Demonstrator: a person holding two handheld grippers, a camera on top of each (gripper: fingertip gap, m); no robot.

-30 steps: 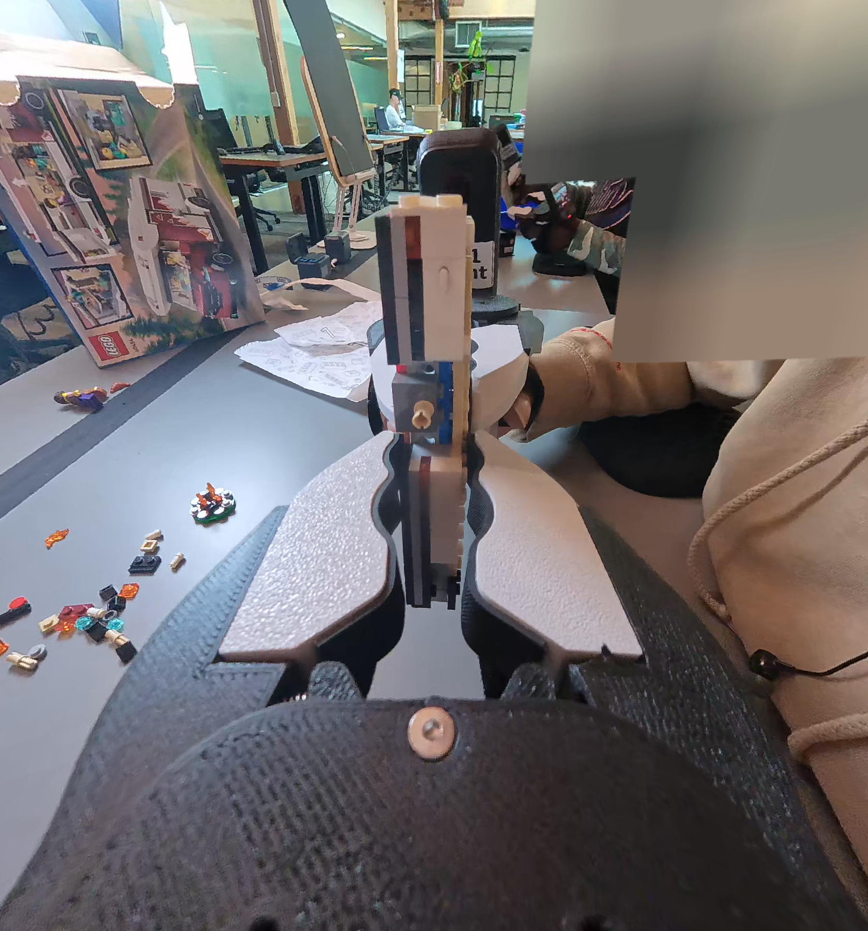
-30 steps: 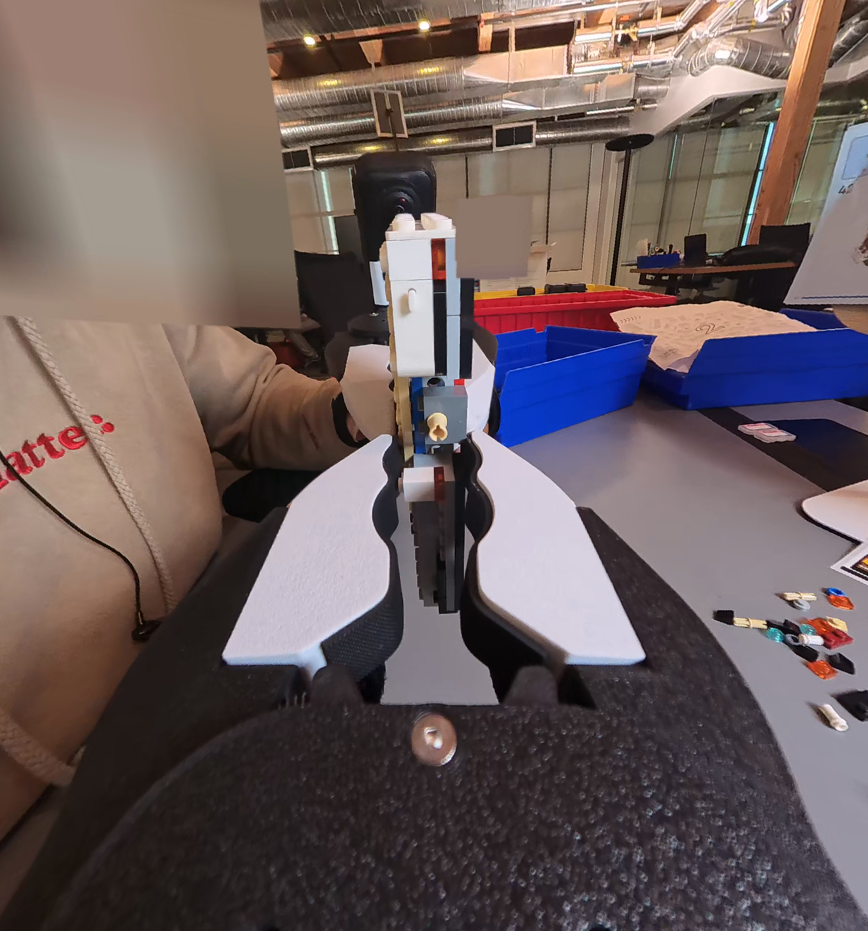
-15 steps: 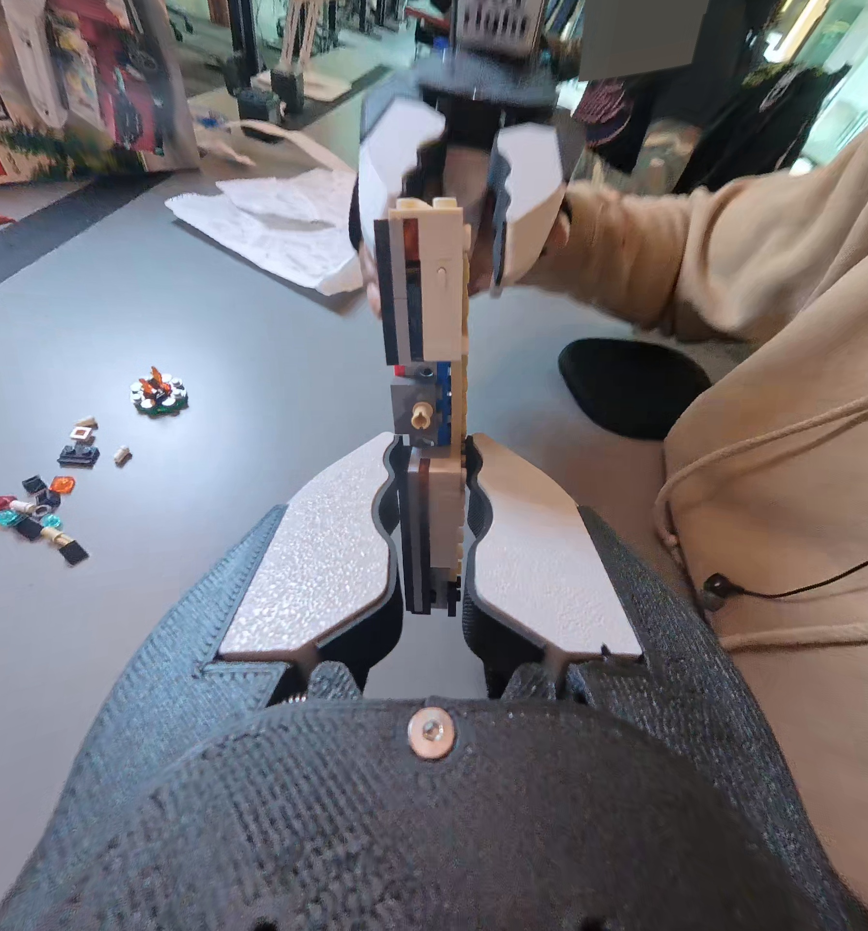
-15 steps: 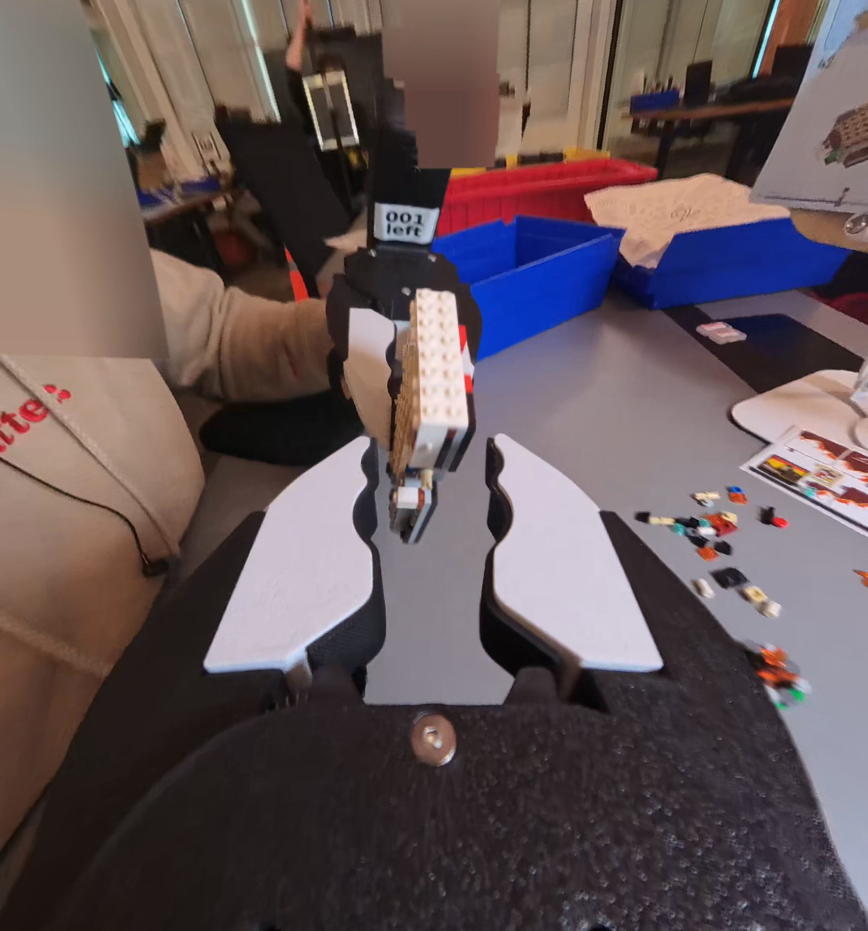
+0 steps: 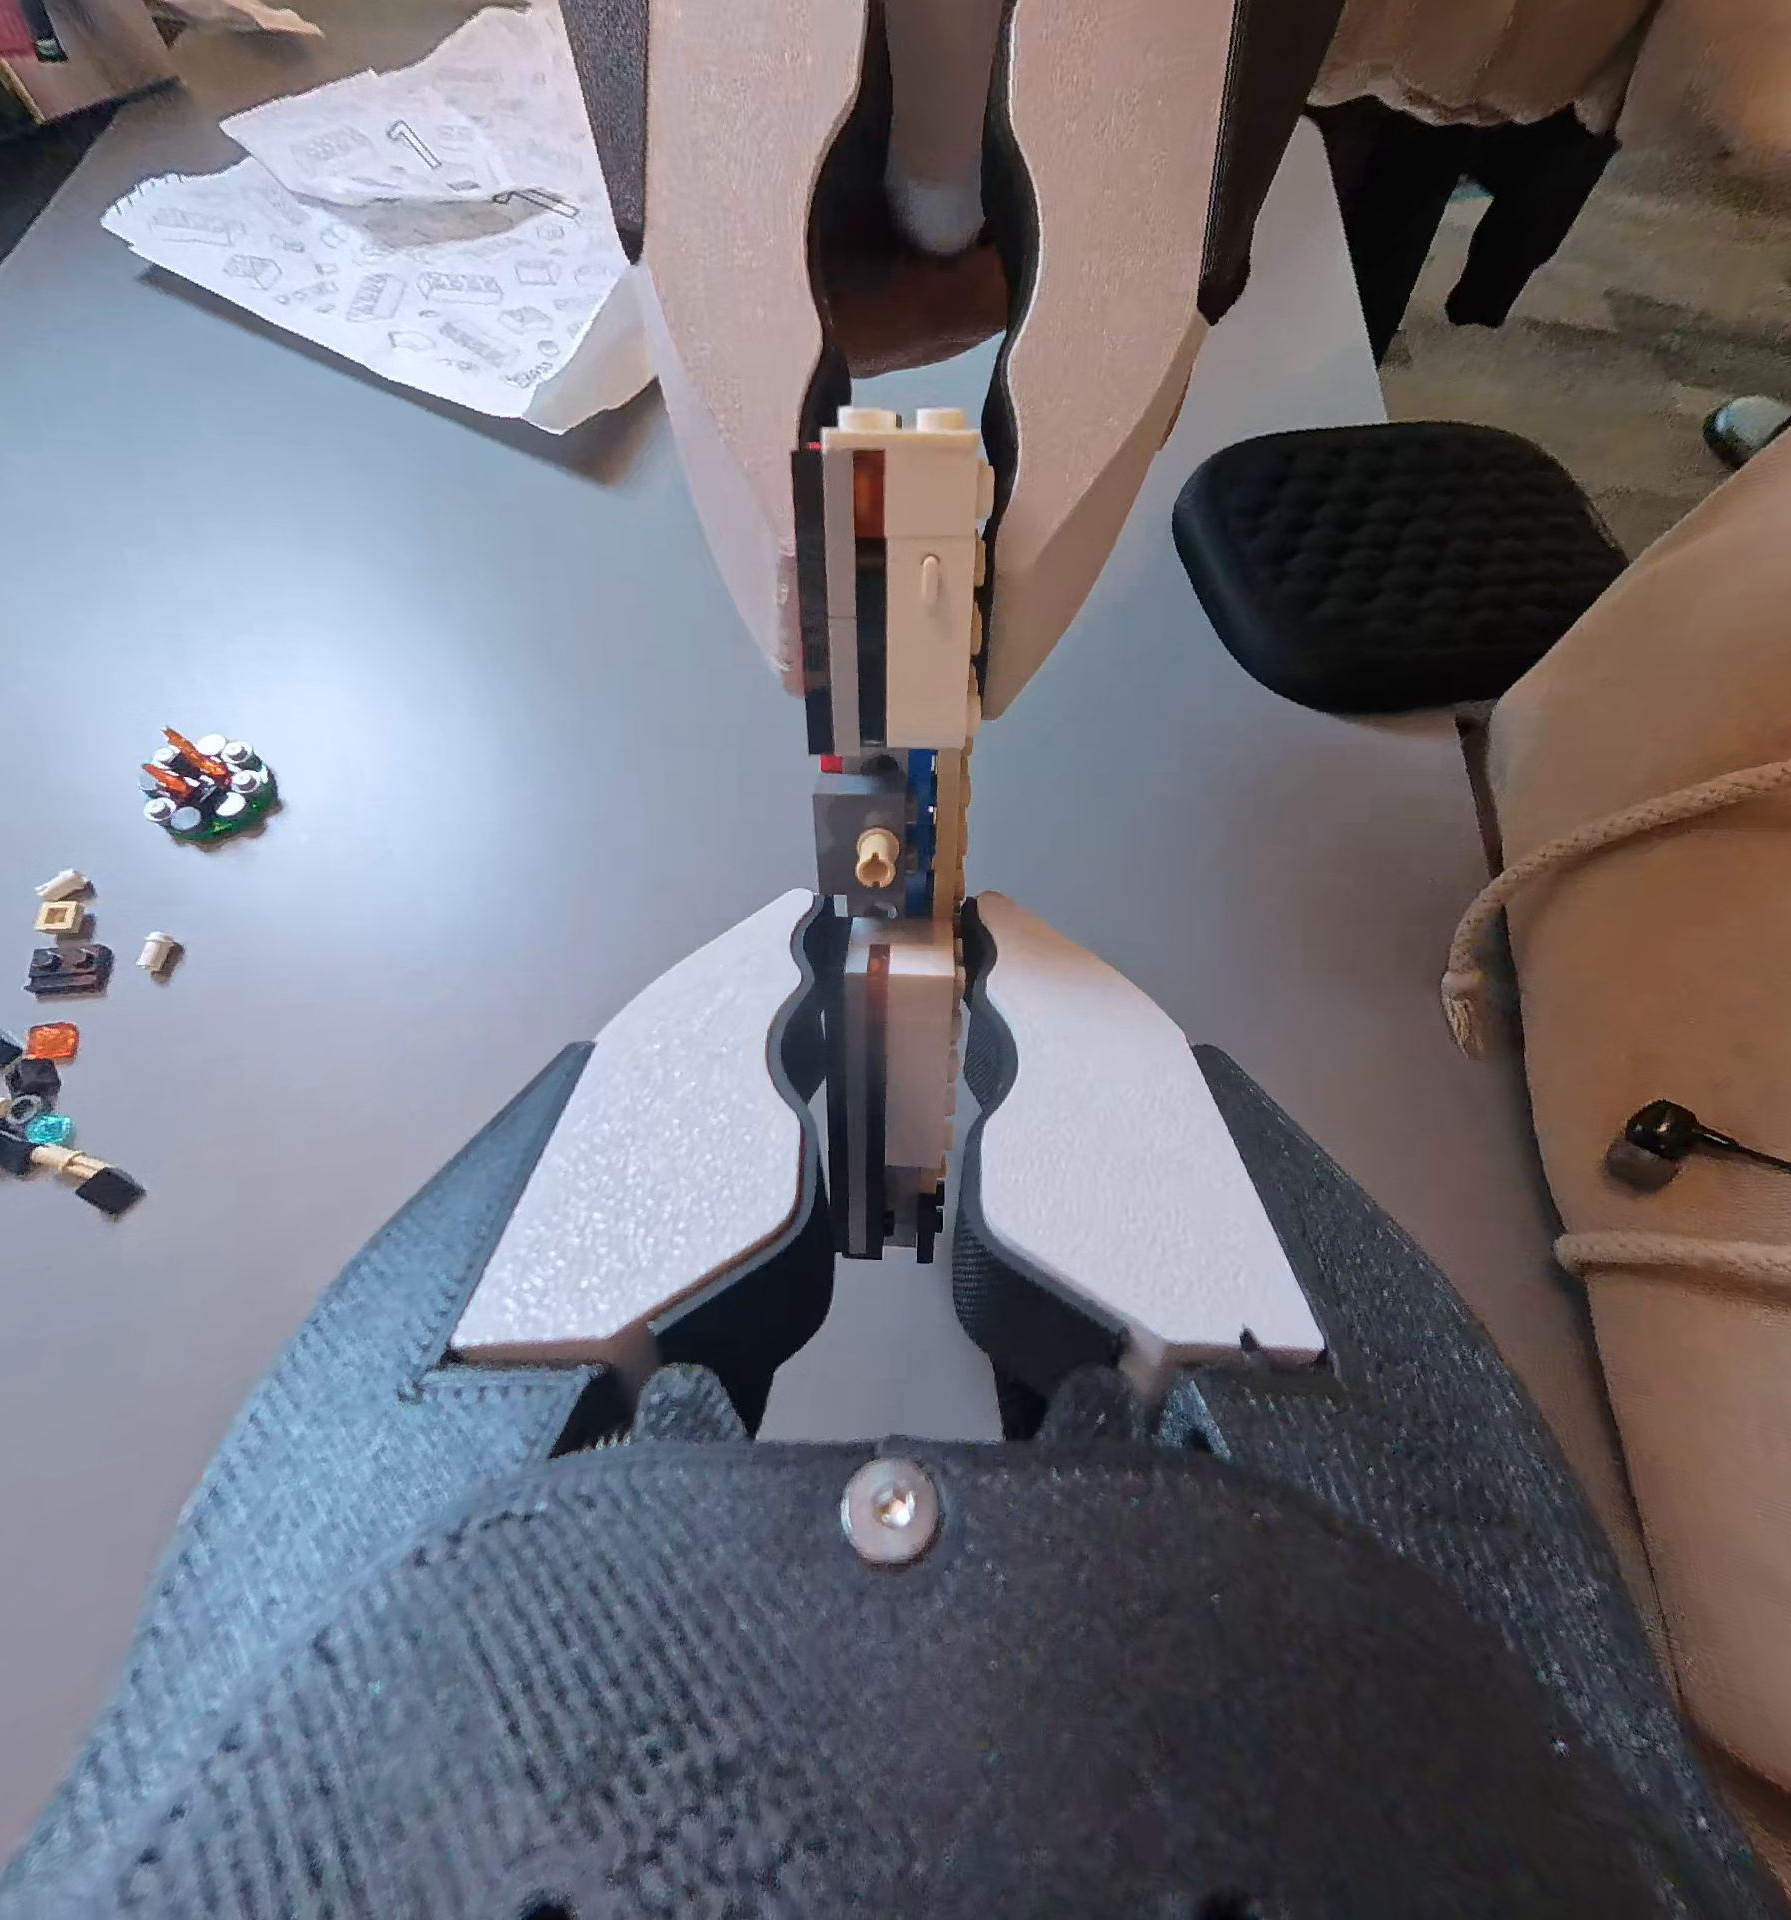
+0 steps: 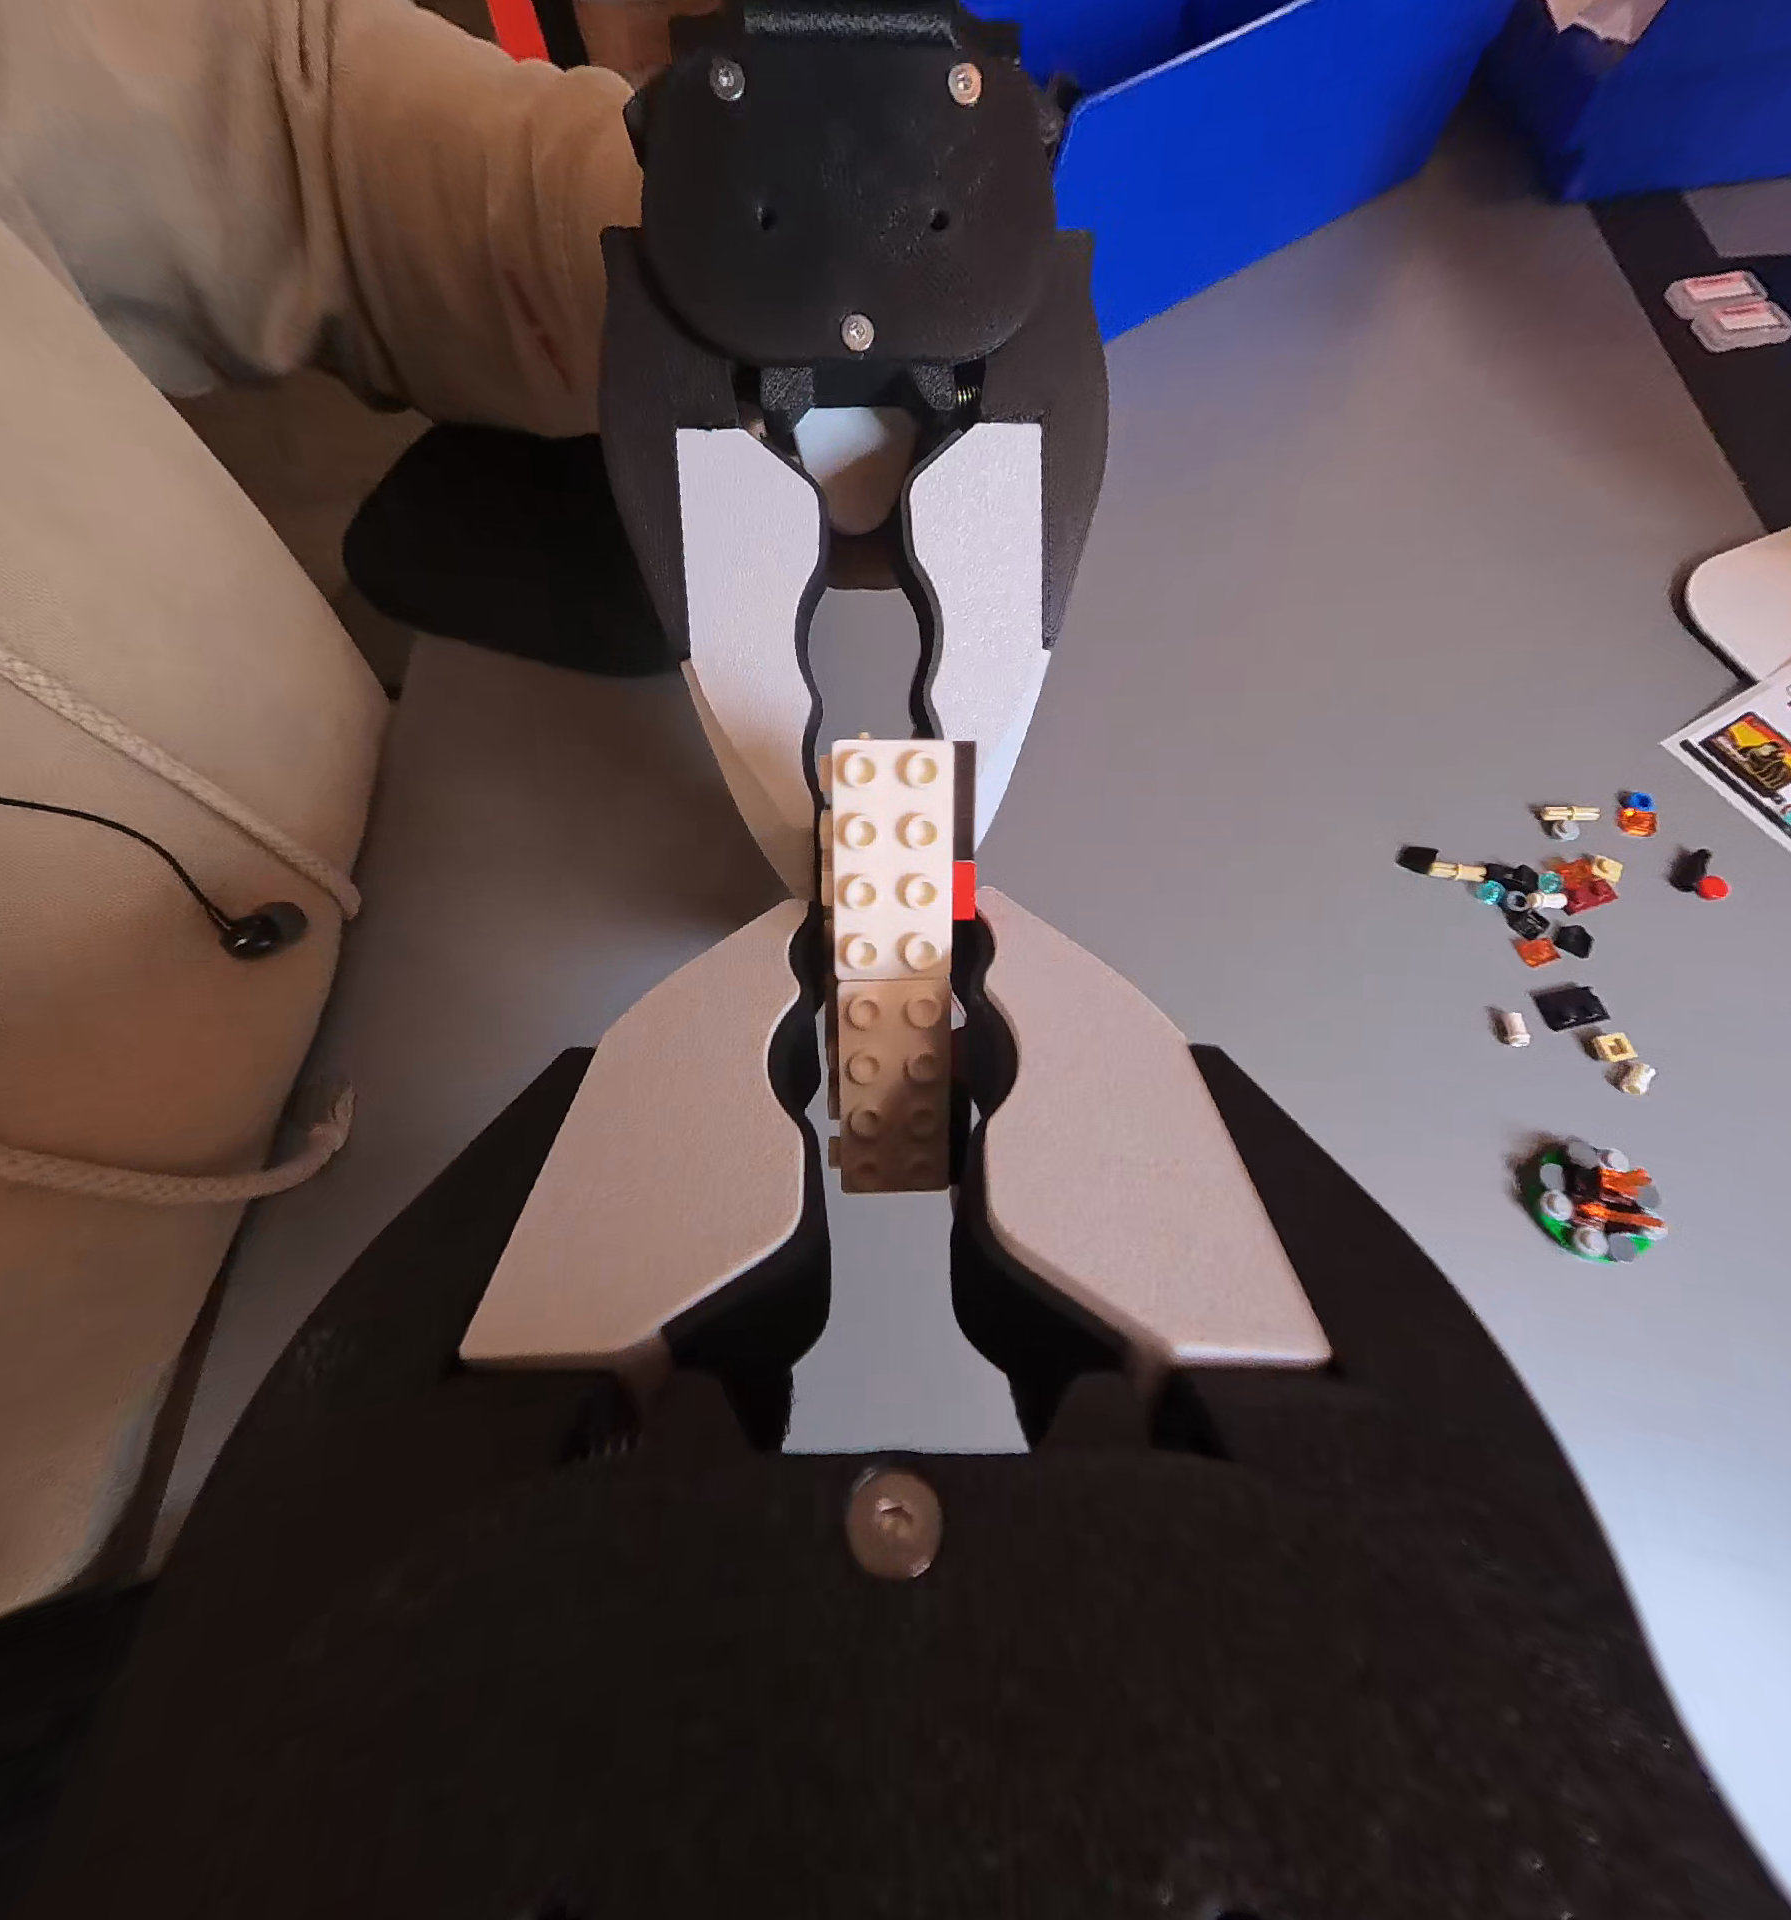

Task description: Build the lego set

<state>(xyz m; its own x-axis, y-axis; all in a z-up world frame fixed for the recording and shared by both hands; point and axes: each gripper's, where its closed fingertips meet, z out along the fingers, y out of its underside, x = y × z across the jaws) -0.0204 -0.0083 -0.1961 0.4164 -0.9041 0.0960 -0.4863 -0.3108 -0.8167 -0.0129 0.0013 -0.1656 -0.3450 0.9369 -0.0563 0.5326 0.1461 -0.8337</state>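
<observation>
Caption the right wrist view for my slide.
Both grippers clamp one white brick assembly above the grey table.

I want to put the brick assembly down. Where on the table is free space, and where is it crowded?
Free: the grey table between the printed paper sheet and the round green plate build, left of the brick assembly. Crowded: the loose small pieces at the far left. Right is the black cushion.
</observation>
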